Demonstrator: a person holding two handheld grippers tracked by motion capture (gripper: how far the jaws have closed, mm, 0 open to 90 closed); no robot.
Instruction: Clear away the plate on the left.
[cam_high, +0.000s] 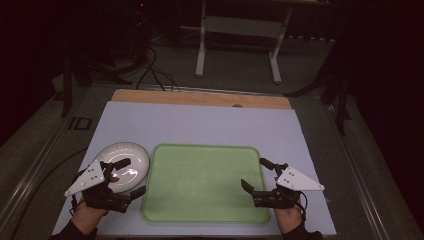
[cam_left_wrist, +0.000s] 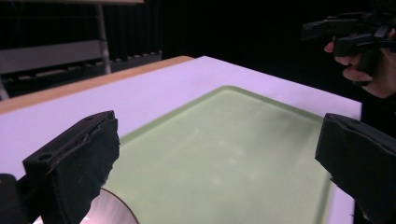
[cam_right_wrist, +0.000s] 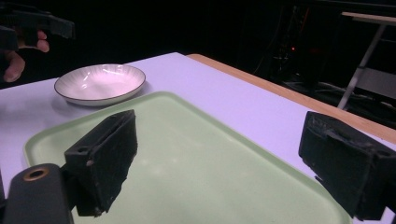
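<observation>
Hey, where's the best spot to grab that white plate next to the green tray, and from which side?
Probably its raised rim, on the near left edge. The white plate is shallow and lies flat on the table, so only the rim gives the jaws something to close across. The left gripper already hovers open over that side, while the green tray crowds its right edge.

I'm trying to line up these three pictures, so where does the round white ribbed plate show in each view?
High view: round white ribbed plate, left of centre, beside the tray's left edge.
Left gripper view: just a sliver of its rim at the bottom left.
Right gripper view: upper left, beyond the tray's far corner.
Shared landmark: the pale green rectangular tray.
</observation>
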